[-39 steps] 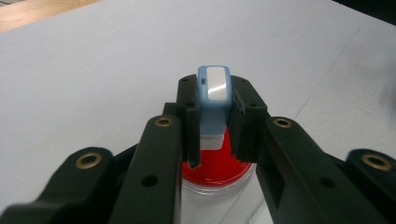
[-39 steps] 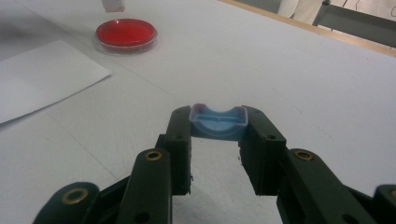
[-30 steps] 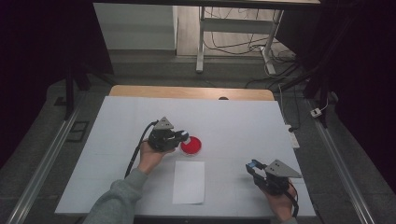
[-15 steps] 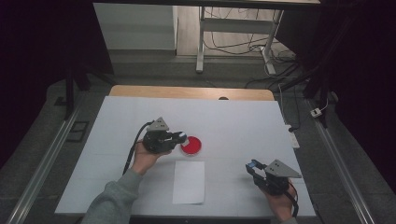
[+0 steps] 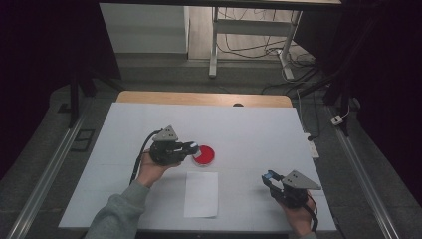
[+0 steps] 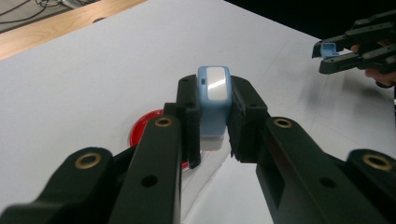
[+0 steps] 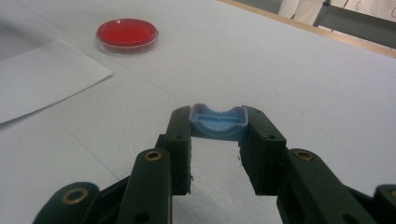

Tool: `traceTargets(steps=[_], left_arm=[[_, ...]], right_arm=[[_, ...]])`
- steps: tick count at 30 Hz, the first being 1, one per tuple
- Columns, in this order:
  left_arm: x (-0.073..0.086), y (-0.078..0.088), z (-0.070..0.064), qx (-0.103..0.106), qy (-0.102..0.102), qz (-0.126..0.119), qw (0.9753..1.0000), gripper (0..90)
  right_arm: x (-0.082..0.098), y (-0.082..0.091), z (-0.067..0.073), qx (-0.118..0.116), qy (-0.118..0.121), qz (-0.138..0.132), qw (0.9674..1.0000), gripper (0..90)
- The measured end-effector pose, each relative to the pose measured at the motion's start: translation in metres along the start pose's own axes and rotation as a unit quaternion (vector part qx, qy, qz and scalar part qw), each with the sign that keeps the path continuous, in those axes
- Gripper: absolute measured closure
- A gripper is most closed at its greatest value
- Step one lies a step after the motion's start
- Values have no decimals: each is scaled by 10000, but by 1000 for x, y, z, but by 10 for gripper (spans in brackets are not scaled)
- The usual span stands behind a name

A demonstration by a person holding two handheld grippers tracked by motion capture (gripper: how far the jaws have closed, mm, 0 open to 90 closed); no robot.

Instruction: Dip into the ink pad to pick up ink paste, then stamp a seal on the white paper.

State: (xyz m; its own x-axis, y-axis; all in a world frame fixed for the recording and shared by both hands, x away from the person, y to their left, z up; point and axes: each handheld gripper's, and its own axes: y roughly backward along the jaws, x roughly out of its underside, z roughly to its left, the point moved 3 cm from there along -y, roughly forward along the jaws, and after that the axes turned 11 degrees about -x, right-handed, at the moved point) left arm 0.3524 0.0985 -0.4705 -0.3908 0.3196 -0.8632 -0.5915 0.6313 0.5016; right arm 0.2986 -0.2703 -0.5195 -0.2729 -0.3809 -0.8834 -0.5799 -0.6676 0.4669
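Held a small blue-and-white block [image 6: 214, 100], probably a stamp, in the left hand-held gripper [image 5: 191, 148], with jaws clamped on its two sides and the block raised clear of the worktop [image 5: 259, 124]. Kept it just beside and above the round red dish [image 5: 204, 155], judged to be an ink pad, near the middle of the worktop. Gripped a shallow blue cap [image 7: 218, 122] in the right hand-held gripper [image 5: 268, 178], jaws closed on its ends, low over the worktop toward the near right corner. Left a white paper sheet [image 5: 201, 194] flat and unmarked between the dish and the near edge, well apart from both tools. Judged as done: cap taken off, block brought to the dish. Judged as left: inking on the red pad, pressing onto the sheet, refitting the cap. Could not tell whether the underside had touched the red surface.
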Motion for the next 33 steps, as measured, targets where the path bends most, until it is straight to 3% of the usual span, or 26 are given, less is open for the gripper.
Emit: traceTargets(steps=[12, 33], left_arm=[[0, 14, -4, 105, -58, -20, 9999, 755], [8, 24, -8, 137, -206, 81, 9997, 755]], right_arm=[[0, -1, 0, -2, 1, 28, 10000, 649], [1, -2, 0, 10, -17, 36, 10000, 649]])
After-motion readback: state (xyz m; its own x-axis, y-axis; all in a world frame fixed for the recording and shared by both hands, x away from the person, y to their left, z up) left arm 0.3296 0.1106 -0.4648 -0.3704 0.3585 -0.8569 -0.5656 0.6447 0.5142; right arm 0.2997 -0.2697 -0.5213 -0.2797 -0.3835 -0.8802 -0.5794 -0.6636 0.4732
